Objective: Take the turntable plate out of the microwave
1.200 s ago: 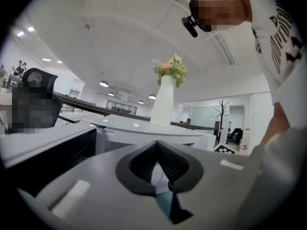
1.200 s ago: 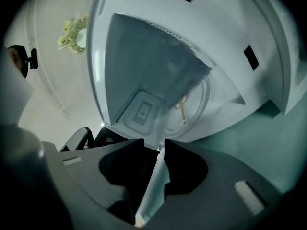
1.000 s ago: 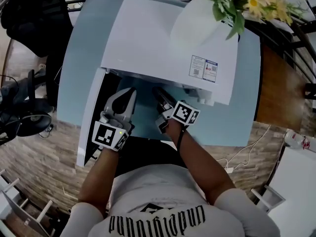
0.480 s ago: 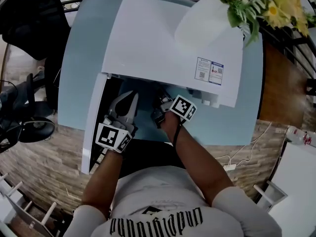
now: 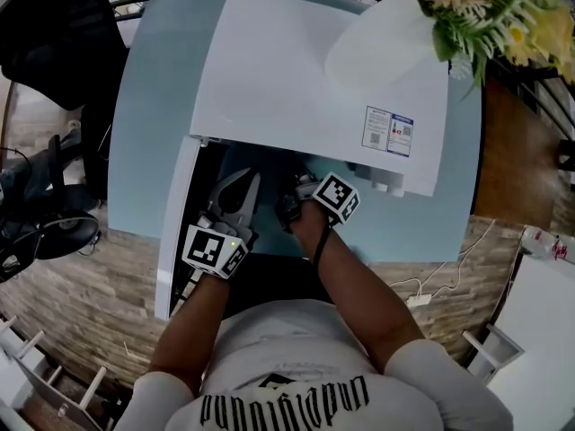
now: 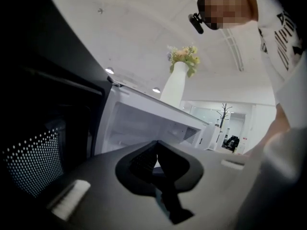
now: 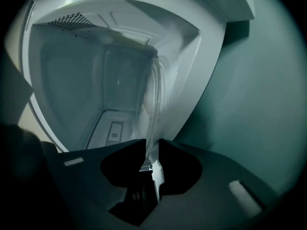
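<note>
A white microwave (image 5: pixel 305 70) stands on a light-blue table (image 5: pixel 148 106), its door (image 5: pixel 175 232) swung open to the left. The clear glass turntable plate (image 7: pixel 154 95) shows edge-on in the right gripper view, tilted inside the cavity. My right gripper (image 7: pixel 151 150) holds the plate's near rim; its jaws have just been closing on that rim. In the head view the right gripper (image 5: pixel 296 189) reaches into the opening and the microwave's top hides the plate. My left gripper (image 5: pixel 247 182) is shut and empty beside it, at the cavity's mouth (image 6: pixel 156 150).
A white vase (image 5: pixel 377 48) with flowers (image 5: pixel 485 7) stands on top of the microwave. The open door's dotted mesh (image 6: pixel 33 157) is close on the left gripper's left. A black chair (image 5: pixel 54 43) stands left of the table. Cables (image 5: pixel 440 281) lie on the floor at right.
Both grippers have sunk a little at the microwave's mouth. The right gripper has rolled, its marker cube turned. The left gripper stays shut.
</note>
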{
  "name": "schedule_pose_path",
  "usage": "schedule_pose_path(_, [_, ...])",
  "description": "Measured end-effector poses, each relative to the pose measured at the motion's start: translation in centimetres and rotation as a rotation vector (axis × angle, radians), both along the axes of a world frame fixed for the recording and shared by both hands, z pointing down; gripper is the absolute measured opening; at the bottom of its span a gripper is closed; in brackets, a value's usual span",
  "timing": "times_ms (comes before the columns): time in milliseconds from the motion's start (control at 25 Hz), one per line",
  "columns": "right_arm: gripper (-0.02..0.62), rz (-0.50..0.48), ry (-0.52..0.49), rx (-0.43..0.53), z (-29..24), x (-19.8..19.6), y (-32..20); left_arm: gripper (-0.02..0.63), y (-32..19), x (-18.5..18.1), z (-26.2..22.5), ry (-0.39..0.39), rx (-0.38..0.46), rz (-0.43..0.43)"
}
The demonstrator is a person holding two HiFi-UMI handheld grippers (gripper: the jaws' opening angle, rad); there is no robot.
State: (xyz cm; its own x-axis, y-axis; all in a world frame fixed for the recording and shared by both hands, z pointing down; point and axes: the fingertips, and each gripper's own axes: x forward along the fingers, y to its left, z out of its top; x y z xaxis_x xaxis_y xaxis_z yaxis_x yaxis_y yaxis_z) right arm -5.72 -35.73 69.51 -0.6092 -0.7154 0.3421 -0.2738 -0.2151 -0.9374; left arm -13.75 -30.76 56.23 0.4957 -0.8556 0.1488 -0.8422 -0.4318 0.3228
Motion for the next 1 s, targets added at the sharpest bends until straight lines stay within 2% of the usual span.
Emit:
schedule_pose_path(120, [0.08, 0.006, -0.004, 0.001, 0.0, 0.0, 0.1, 0.051, 0.1, -0.1, 0.9, 0.032, -0.034, -0.008])
schedule_pose_path(200, [0.039, 0.01, -0.007, 0.012, -0.3, 0.1, 0.2, 0.051, 0.2, -0.1, 1.6, 0.062, -0.059, -0.013])
schedule_pose_path(440, [0.034, 0.028, -0.023, 0.021, -0.6, 1.1, 0.4, 0.065, 0.5, 0.6, 3.4, 0.168, -0.135, -0.008])
schedule_pose_path(1000, [0.021, 0.011, -0.003, 0.035, -0.5, 5.0, 1.5, 0.181, 0.8, 1.4, 9.2, 0.546, -0.376, -0.142])
